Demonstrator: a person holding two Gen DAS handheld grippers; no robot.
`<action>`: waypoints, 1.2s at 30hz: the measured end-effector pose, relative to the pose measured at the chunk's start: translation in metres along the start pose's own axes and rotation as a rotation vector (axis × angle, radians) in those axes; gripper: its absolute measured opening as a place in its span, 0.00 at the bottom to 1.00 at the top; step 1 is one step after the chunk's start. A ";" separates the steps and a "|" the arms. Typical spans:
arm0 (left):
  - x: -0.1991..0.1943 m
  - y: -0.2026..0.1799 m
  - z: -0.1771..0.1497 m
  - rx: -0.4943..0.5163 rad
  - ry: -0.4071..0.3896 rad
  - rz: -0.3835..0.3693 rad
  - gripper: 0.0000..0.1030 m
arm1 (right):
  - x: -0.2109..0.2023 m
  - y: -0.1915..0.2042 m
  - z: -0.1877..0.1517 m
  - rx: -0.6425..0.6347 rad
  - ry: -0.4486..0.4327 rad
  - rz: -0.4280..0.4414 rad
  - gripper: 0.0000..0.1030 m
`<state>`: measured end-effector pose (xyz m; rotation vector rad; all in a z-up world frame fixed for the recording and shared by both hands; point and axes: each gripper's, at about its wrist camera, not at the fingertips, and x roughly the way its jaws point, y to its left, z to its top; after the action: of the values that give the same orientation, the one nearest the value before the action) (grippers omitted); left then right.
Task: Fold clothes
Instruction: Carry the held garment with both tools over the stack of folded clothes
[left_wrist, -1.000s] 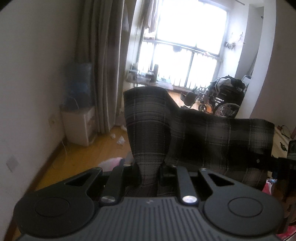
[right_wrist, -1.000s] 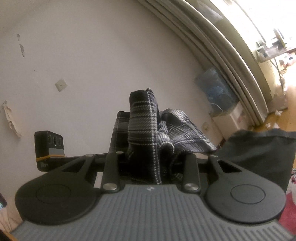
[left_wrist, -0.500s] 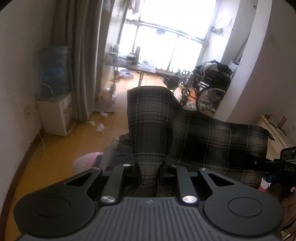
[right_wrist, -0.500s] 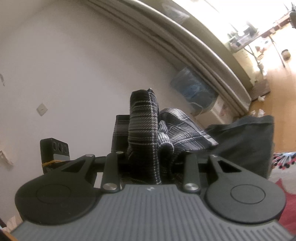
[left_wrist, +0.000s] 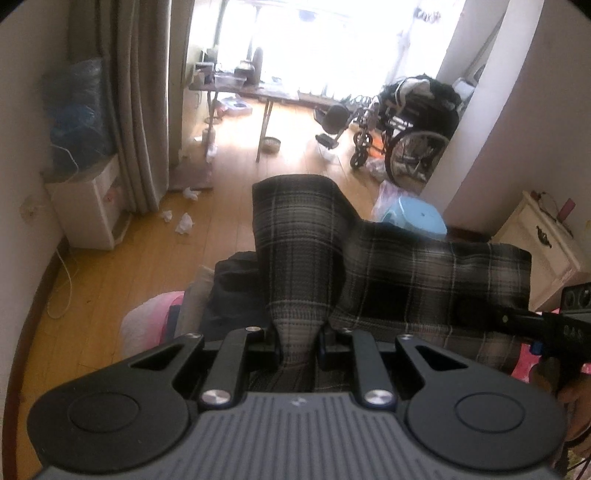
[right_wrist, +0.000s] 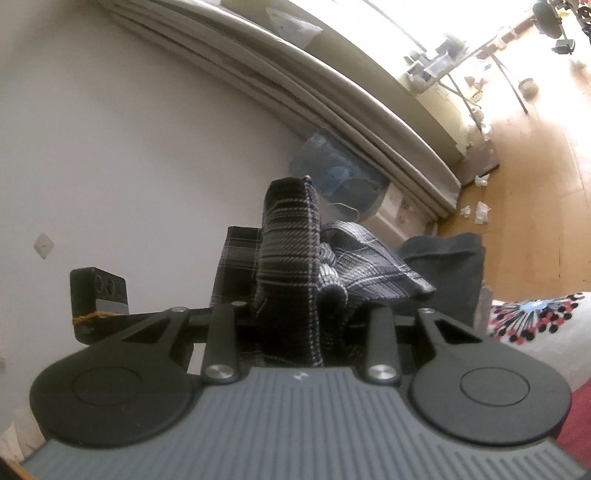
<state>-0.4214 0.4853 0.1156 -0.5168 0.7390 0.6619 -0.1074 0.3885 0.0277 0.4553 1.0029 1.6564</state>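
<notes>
The left gripper (left_wrist: 297, 341) pinches a bunched fold of the dark grey plaid woven garment (left_wrist: 369, 273), which stretches from frame centre toward the right edge (over a honey-coloured wooden floor (left_wrist: 122, 266)). In the right wrist view, the right gripper (right_wrist: 303, 328) clamps a thick wad of the same plaid cloth at centre frame.
</notes>
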 end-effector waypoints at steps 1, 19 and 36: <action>0.004 0.002 0.002 -0.003 0.007 -0.004 0.17 | 0.003 -0.004 0.001 0.007 0.004 0.000 0.29; 0.080 0.079 0.016 -0.223 0.131 -0.106 0.21 | 0.044 -0.083 0.008 0.199 0.066 0.046 0.30; 0.065 0.123 -0.004 -0.401 0.101 -0.082 0.54 | 0.045 -0.112 0.005 0.331 0.125 0.077 0.49</action>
<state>-0.4738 0.5898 0.0403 -0.9490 0.6776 0.7147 -0.0516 0.4373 -0.0681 0.6211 1.3776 1.6061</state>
